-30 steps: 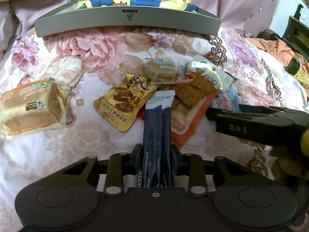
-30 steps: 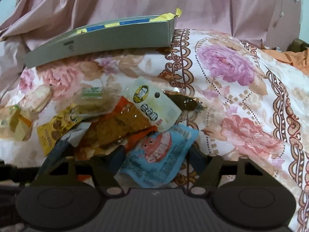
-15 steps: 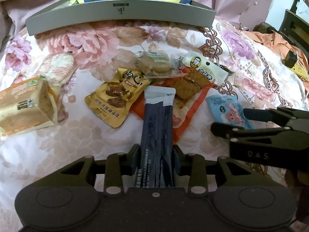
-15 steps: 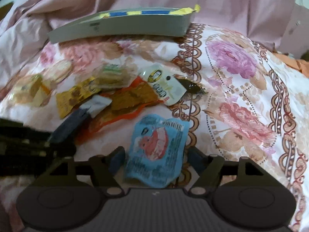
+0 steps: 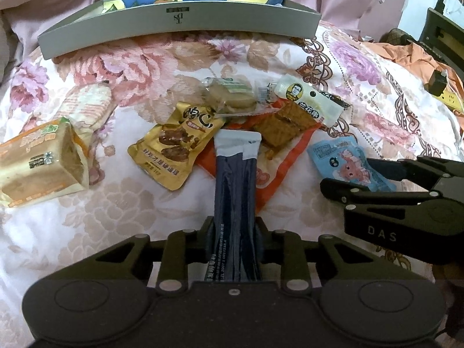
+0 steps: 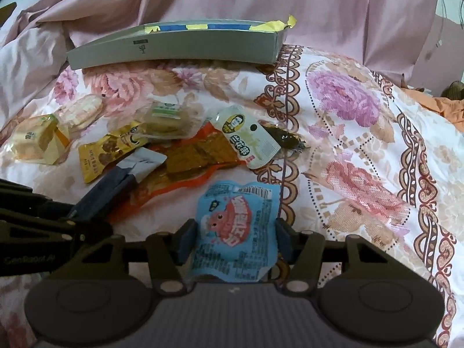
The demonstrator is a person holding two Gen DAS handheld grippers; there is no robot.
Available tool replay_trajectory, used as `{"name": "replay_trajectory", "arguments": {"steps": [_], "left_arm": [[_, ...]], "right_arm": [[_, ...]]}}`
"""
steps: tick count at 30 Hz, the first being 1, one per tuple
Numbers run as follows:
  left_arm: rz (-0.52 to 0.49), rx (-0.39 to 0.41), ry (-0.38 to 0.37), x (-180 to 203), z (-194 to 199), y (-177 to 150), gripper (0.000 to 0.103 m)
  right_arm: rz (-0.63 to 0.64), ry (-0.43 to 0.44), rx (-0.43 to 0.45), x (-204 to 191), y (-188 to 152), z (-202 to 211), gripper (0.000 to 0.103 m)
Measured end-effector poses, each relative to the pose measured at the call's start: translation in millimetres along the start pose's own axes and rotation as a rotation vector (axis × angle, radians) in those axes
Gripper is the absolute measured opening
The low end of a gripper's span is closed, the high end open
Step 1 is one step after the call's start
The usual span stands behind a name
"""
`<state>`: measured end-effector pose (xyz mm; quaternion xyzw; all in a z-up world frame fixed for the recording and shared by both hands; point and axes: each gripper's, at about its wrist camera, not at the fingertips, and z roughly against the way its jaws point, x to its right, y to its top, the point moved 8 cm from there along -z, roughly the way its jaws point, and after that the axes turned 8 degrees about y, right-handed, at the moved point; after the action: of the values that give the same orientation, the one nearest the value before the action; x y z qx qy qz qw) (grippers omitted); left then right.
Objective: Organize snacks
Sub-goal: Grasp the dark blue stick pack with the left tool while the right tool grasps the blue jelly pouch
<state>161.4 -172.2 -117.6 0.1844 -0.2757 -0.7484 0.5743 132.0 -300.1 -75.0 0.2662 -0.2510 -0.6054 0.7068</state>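
bedspread (image 5: 145, 208): a floral cover fills both of your views, with pink cloth bunched behind it.
box (image 5: 179, 23): a long grey tray lies at the far edge of the bedspread, blue and yellow wrappers showing above its wall.
bread pack (image 5: 37, 162): lies at far left, well apart from the pile, a pale round pack (image 5: 87, 107) just beyond it.
orange pack (image 5: 287, 139): the base of the pile mid-bed, brown squares showing through its window.
gold pouch (image 5: 177, 148): lies just left of the orange pack, overlapping its edge.
clear cookie pack (image 5: 229, 98): rests on the far side of the pile.
white pack (image 5: 310, 104): rests on the orange pack's right corner.
left gripper (image 5: 235, 232): your jaws are clamped on the dark stick (image 5: 235, 203); its grey tip reaches over the orange pack.
right gripper (image 6: 235, 237): your jaws are closing, with the blue pack (image 6: 236, 229) between them; the right pad meets its edge, the left pad looks just short of it.
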Motion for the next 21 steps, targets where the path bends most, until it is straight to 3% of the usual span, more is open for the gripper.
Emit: {"name": "replay_trajectory", "arguments": {"steps": [21], "left_arm": [[-0.018, 0.007, 0.027, -0.7, 18.9, -11.8, 0.028]], "right_arm": [[0.115, -0.035, 0.057, -14.1, 4.9, 26.8, 0.06]]}}
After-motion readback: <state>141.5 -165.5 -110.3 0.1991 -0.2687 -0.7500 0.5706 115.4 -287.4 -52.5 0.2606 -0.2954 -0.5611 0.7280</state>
